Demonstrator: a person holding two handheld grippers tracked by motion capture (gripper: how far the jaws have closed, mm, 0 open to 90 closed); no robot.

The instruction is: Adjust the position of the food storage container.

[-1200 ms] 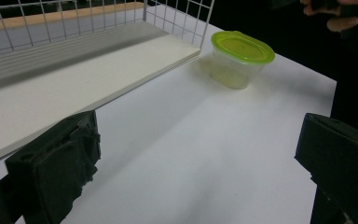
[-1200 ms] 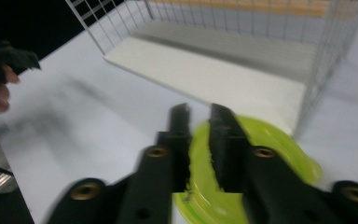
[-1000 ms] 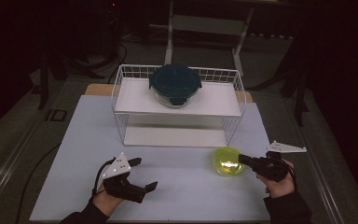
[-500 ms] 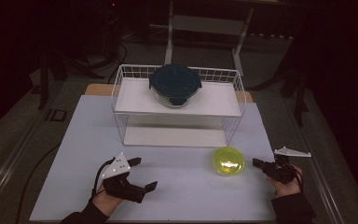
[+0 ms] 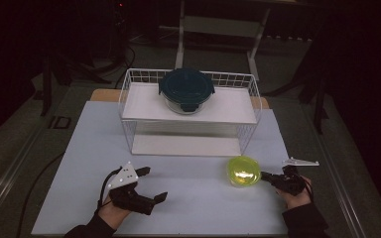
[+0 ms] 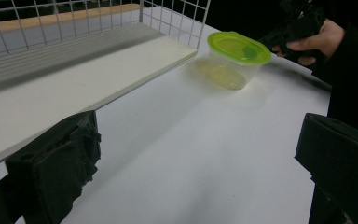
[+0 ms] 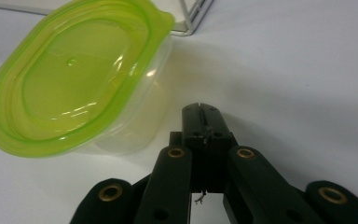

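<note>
A clear tub with a lime-green lid (image 5: 243, 171) stands on the white table (image 5: 198, 198), in front of the wire rack's right end. My right gripper (image 5: 265, 175) lies low just to its right, jaws shut on nothing. In the right gripper view the closed tips (image 7: 201, 112) point at the tub (image 7: 74, 79) with a small gap between them. My left gripper (image 5: 153, 184) rests at the near left with jaws wide open and nothing between them. From the left gripper (image 6: 200, 130), the tub (image 6: 235, 58) is far ahead and the right gripper (image 6: 298, 28) is behind it.
A white wire rack (image 5: 191, 111) with a flat shelf stands at the middle back. A dark teal-lidded glass container (image 5: 186, 89) sits on its top. The rack's lower board (image 6: 88, 79) lies near the left gripper. The rack's corner (image 7: 193, 18) sits just beyond the tub.
My right gripper has drawn back to the right from over the tub's lid and sunk toward the table, staying shut. The left gripper and the tub have not moved.
</note>
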